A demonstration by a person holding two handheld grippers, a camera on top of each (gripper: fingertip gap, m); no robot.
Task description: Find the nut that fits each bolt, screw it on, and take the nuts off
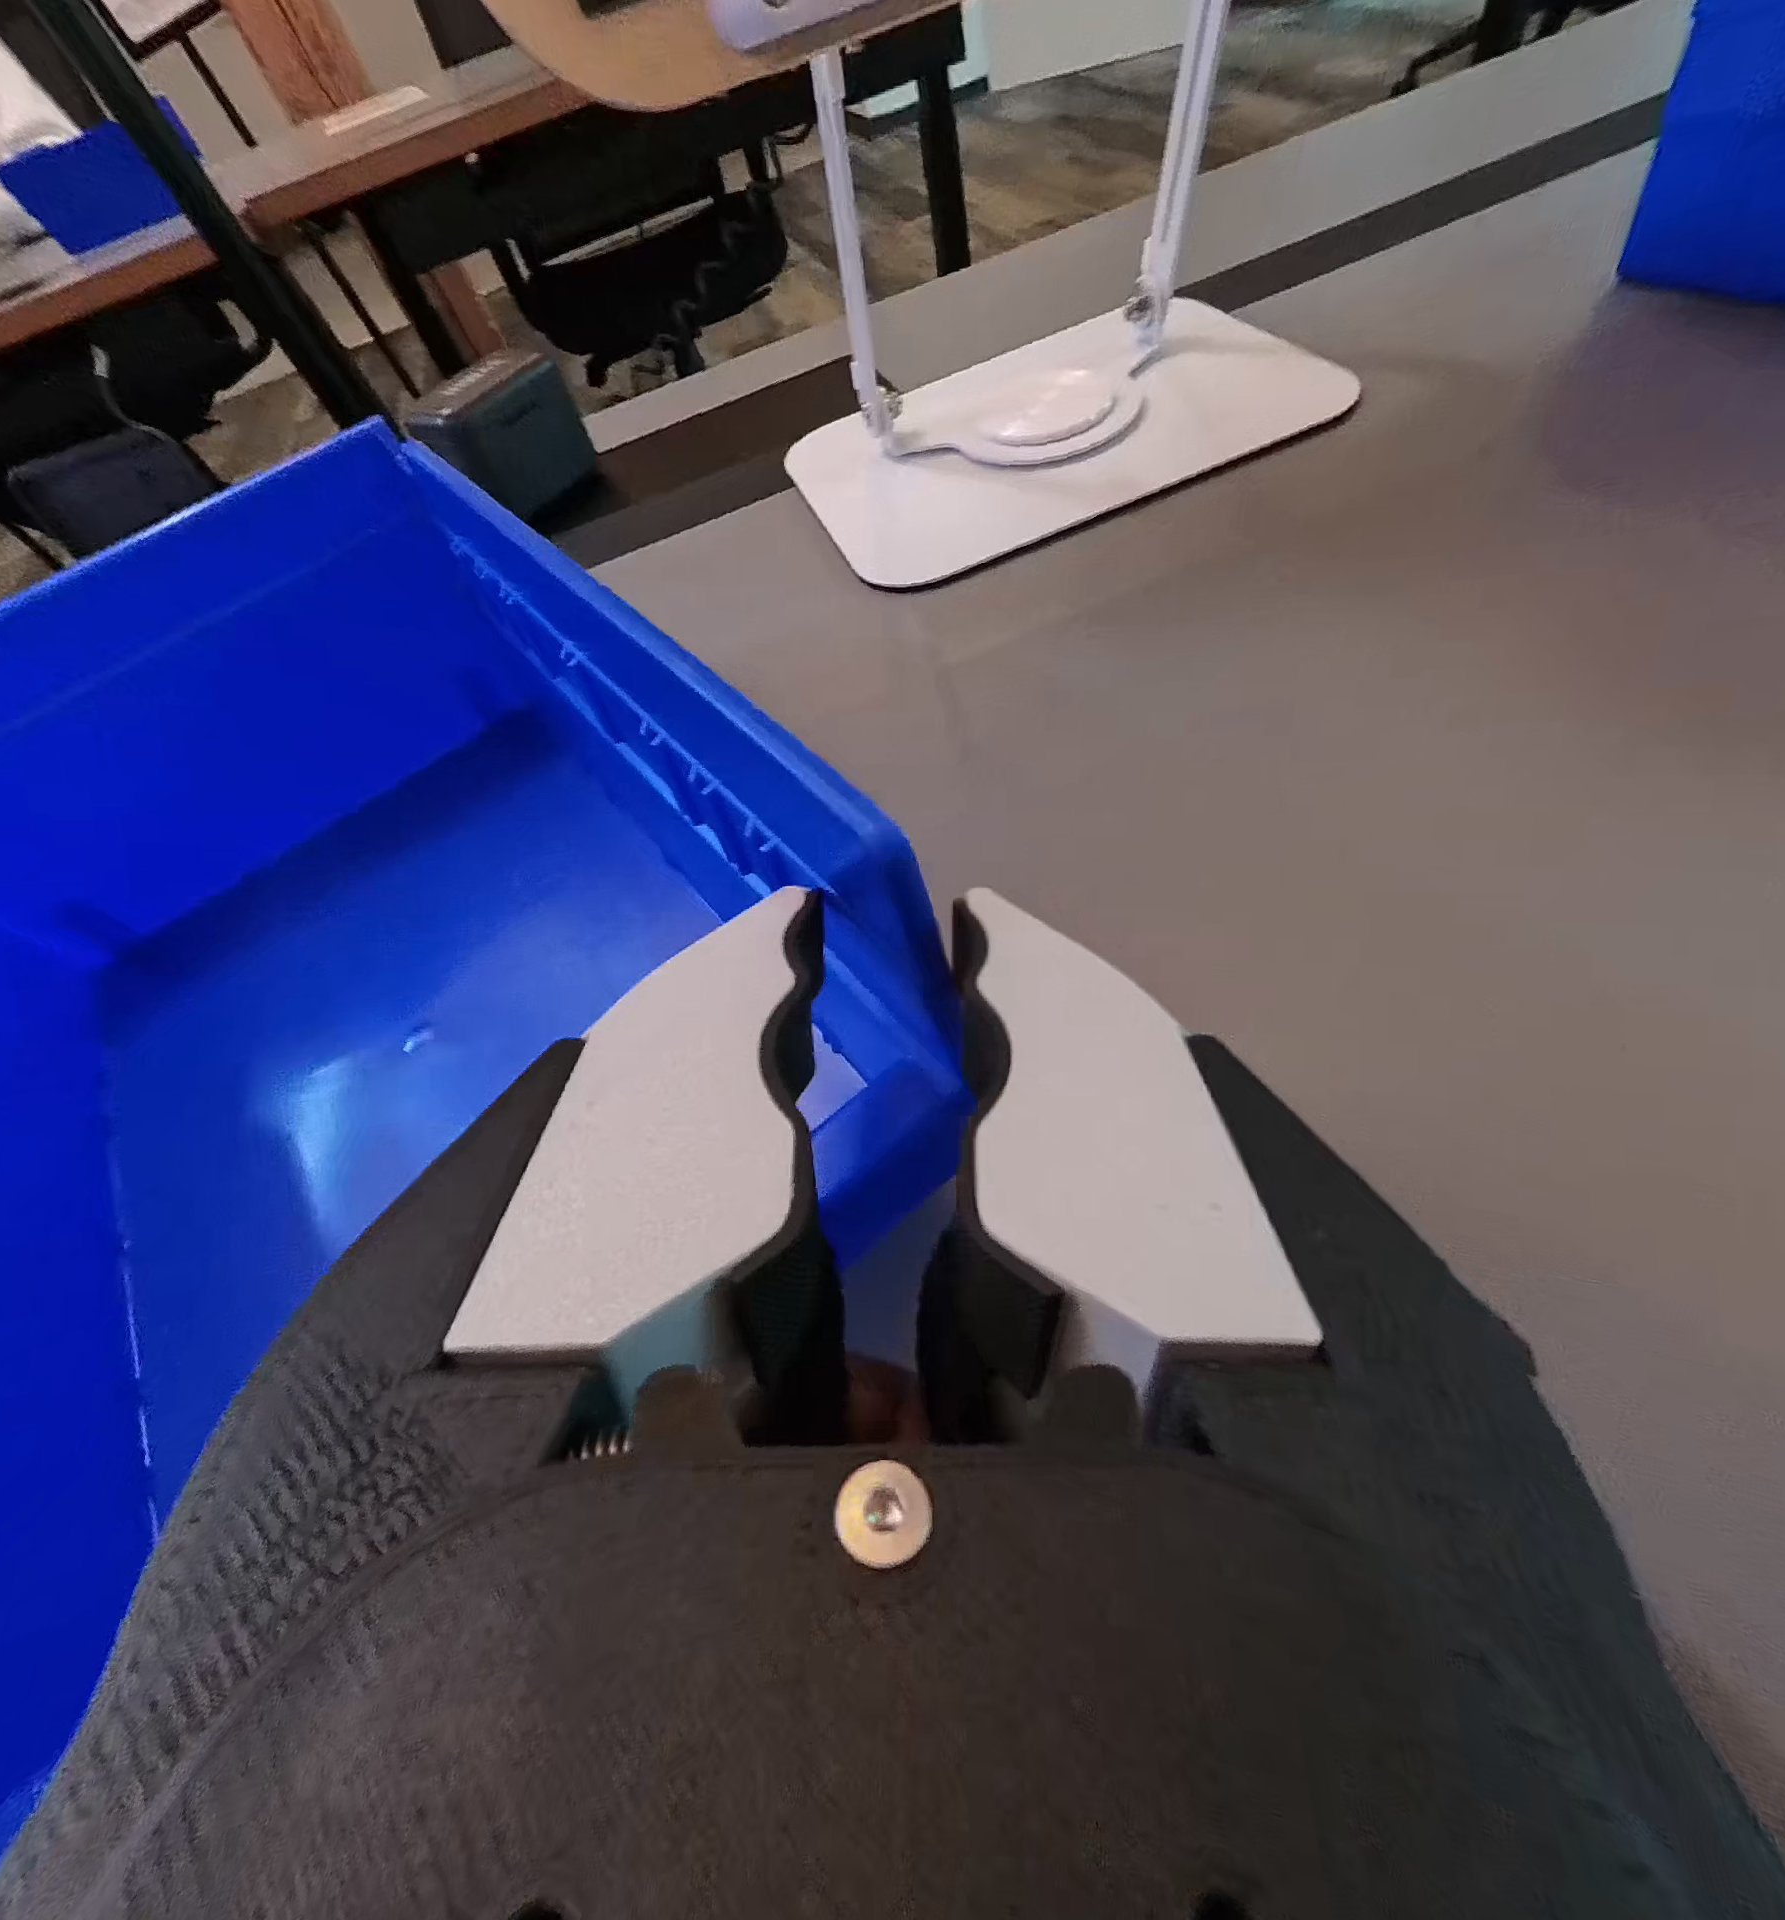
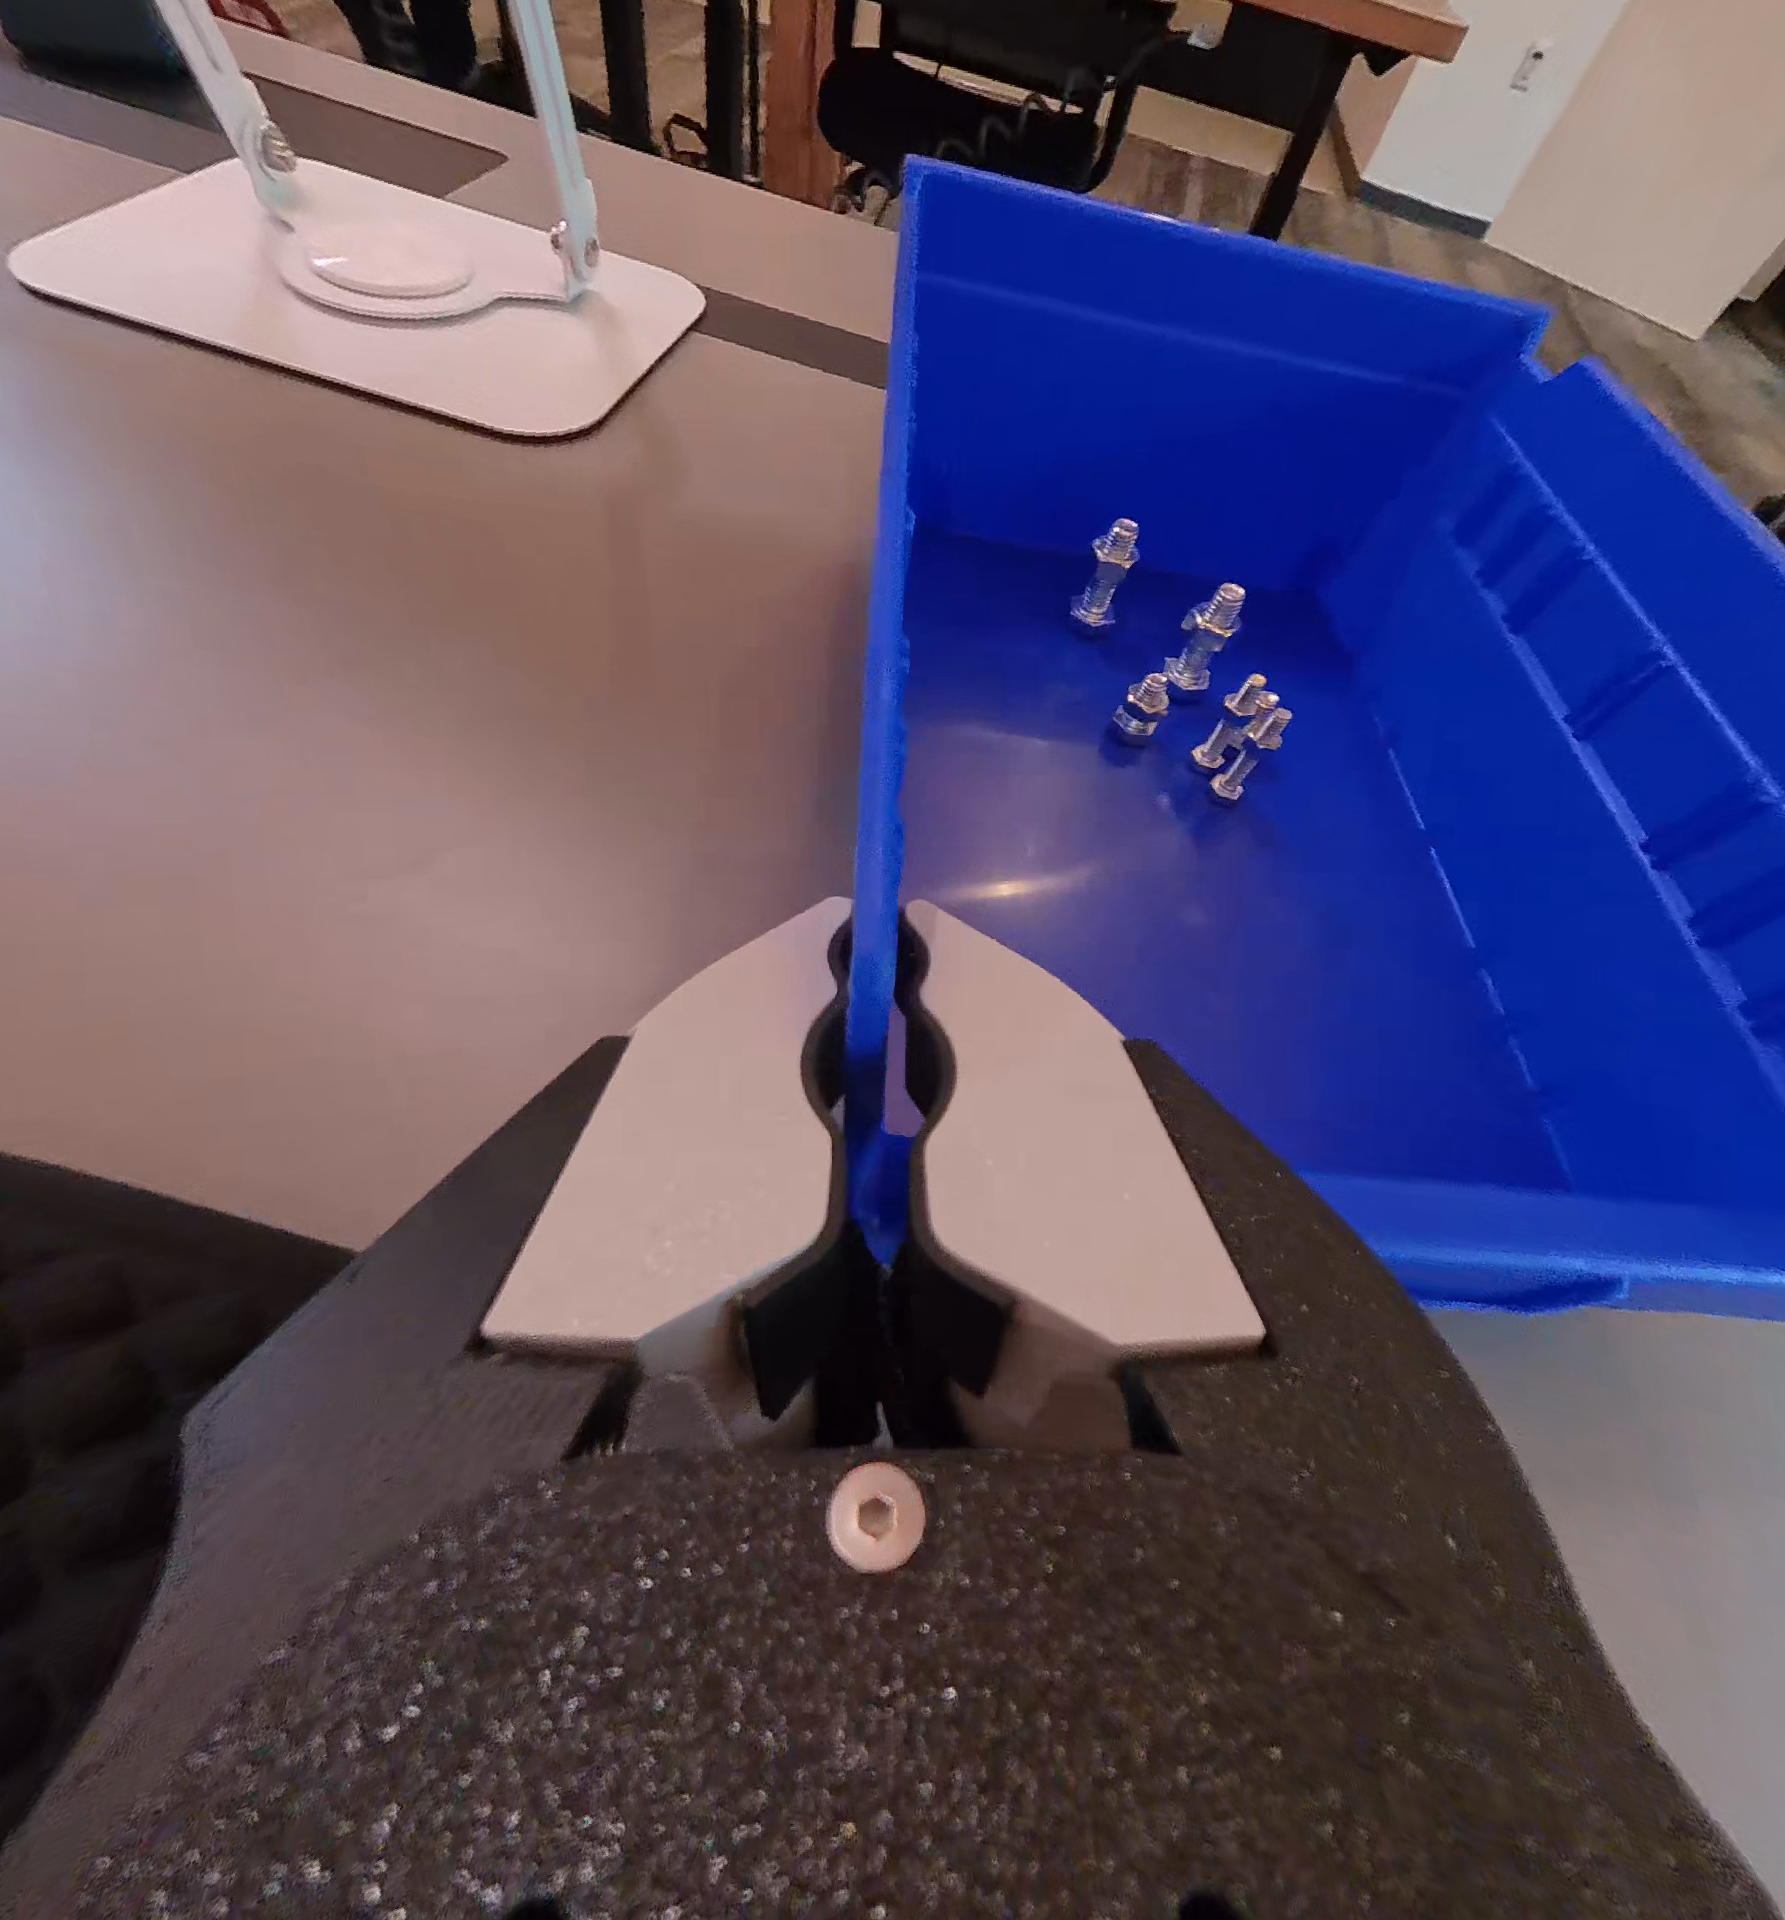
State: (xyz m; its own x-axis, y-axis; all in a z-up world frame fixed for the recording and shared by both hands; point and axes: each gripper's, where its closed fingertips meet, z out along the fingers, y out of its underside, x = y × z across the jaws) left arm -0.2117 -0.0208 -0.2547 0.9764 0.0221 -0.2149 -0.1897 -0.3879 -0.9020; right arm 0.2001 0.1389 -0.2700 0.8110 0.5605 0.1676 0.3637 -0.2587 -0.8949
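In the right wrist view, a blue bin holds several silver bolts with nuts on them, standing or leaning near its far end. My right gripper is shut on the bin's thin left wall. In the left wrist view, a second blue bin shows no bolts or nuts in its visible part. My left gripper is open with a narrow gap and holds nothing. It hovers over this bin's near right corner. Whether it touches the rim is unclear.
A white stand with a flat base is at the back of the grey table; it also shows in the right wrist view. The other blue bin's side shows at far right. Desks and chairs stand beyond the table. Spacing between my two grippers at the tips: around 45 cm.
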